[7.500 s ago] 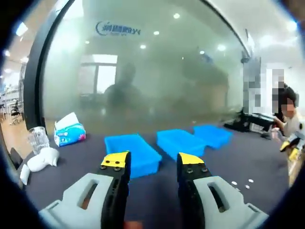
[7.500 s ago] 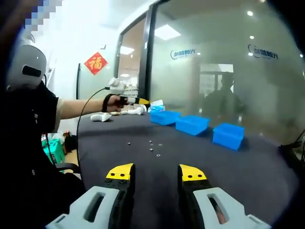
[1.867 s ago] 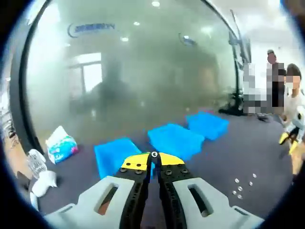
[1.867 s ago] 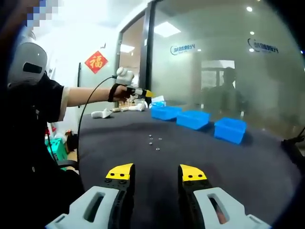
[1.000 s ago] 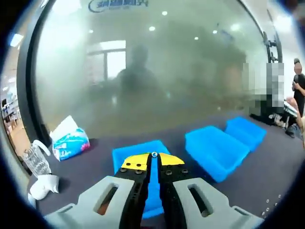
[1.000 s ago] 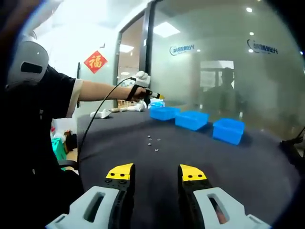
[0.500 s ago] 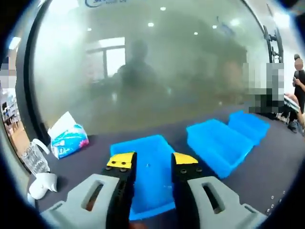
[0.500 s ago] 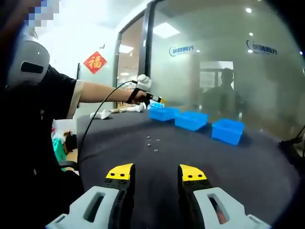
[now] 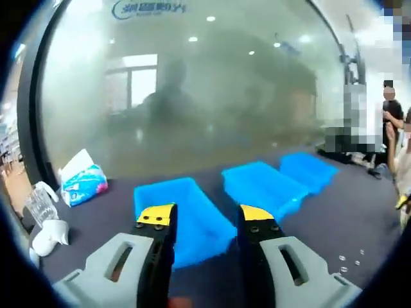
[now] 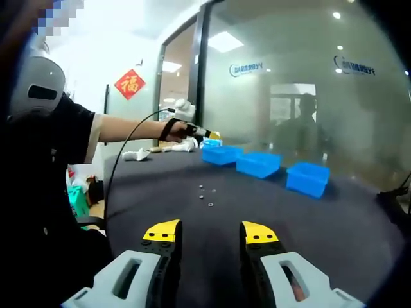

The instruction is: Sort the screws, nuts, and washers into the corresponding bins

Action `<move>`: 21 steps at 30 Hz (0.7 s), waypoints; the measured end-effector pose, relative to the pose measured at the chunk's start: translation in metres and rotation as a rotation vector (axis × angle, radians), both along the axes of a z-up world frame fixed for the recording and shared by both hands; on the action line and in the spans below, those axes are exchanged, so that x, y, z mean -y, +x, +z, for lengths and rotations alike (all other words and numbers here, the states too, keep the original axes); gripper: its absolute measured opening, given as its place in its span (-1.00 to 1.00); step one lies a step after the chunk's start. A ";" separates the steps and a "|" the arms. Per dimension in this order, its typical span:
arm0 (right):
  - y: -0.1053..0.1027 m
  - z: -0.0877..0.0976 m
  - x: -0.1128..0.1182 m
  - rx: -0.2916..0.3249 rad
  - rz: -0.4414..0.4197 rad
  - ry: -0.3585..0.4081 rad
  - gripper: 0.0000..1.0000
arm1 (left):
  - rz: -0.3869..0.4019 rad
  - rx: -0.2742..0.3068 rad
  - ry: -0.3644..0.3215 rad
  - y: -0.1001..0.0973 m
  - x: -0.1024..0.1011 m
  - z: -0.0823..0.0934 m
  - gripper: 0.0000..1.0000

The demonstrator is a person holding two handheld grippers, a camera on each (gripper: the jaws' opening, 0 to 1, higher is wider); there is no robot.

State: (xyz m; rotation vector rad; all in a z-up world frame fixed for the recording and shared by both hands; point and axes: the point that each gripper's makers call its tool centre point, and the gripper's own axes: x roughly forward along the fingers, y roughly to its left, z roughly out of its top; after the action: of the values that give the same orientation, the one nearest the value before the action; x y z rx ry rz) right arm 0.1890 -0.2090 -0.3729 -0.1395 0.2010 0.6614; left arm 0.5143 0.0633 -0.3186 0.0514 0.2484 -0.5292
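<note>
In the left gripper view my left gripper (image 9: 198, 218) hangs over the dark table (image 9: 321, 212); its jaws stand wide apart w/ nothing between them; the yellow tips sit just above the near end of the first blue bin (image 9: 176, 208). Next to that bin, to the right, is the second blue bin (image 9: 263, 186); the third blue bin (image 9: 308, 170) is past it; all 3 sit in a row, close together. I can't tell what is inside the bins. A few small silver bits (image 9: 350, 260) lie on the table low on the right, well apart from the bins; too small to say if screws, nuts or washers. On the left I see a tissue pack (image 9: 82, 181), a clear cup (image 9: 38, 202) & something white (image 9: 48, 236) near the table edge. A big frosted glass wall (image 9: 212, 96) stands behind the table.

In the right gripper view my right gripper (image 10: 210, 232) is low over the table w/ jaws wide apart & holding nothing. The small silver bits (image 10: 208, 195) lie ahead of it in the middle of the table; the 3 blue bins sit far behind them. The left gripper shows there too, held out in a hand (image 10: 172, 130) near the first bin. A red sign (image 10: 130, 84) hangs on the white wall.
</note>
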 end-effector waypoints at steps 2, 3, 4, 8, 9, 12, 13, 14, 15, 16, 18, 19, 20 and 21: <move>0.000 0.000 0.000 0.003 0.000 -0.002 -0.35 | -0.040 0.018 -0.012 -0.018 0.005 0.004 -0.27; 0.001 0.000 0.000 0.003 0.000 0.000 -0.35 | -0.050 0.024 -0.012 -0.027 0.006 0.004 -0.27; 0.001 0.000 0.000 0.004 0.001 0.001 -0.35 | -0.063 0.033 -0.014 -0.035 0.006 0.005 -0.27; 0.000 0.002 -0.001 0.007 0.004 -0.002 -0.35 | -0.106 0.068 -0.047 -0.070 0.005 0.012 -0.27; 0.000 0.003 -0.001 0.009 0.004 -0.001 -0.35 | -0.114 0.099 -0.030 -0.077 0.003 0.014 -0.26; -0.001 0.004 -0.002 0.012 0.006 -0.003 -0.35 | -0.124 0.127 -0.016 -0.112 0.003 0.008 -0.27; -0.001 0.005 -0.002 0.013 0.007 -0.004 -0.35 | -0.136 0.121 -0.021 -0.124 0.002 0.004 -0.27; -0.001 0.005 -0.003 0.013 0.008 -0.004 -0.35 | -0.144 0.116 -0.028 -0.129 0.000 0.001 -0.27; -0.001 0.006 -0.003 0.014 0.008 -0.006 -0.35 | -0.158 0.112 -0.034 -0.137 -0.001 -0.001 -0.27; -0.001 0.006 -0.003 0.014 0.008 -0.008 -0.35 | -0.169 0.108 -0.039 -0.142 -0.002 -0.004 -0.27; -0.001 0.007 -0.005 0.015 0.010 -0.009 -0.35 | -0.202 0.095 -0.051 -0.153 -0.002 -0.008 -0.28; -0.001 0.007 -0.005 0.016 0.011 -0.010 -0.35 | -0.229 0.094 -0.061 -0.161 -0.001 -0.010 -0.28; -0.001 0.007 -0.006 0.016 0.013 -0.011 -0.35 | -0.235 0.092 -0.053 -0.165 -0.003 -0.012 -0.28; -0.001 0.008 -0.007 0.017 0.014 -0.013 -0.35 | -0.245 0.091 -0.026 -0.170 -0.004 -0.016 -0.28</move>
State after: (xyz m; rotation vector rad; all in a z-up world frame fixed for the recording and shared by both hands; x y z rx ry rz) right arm 0.1882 -0.2023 -0.3650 -0.1594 0.1879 0.6729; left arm 0.3440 0.0676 -0.3348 0.0816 0.1466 -0.7718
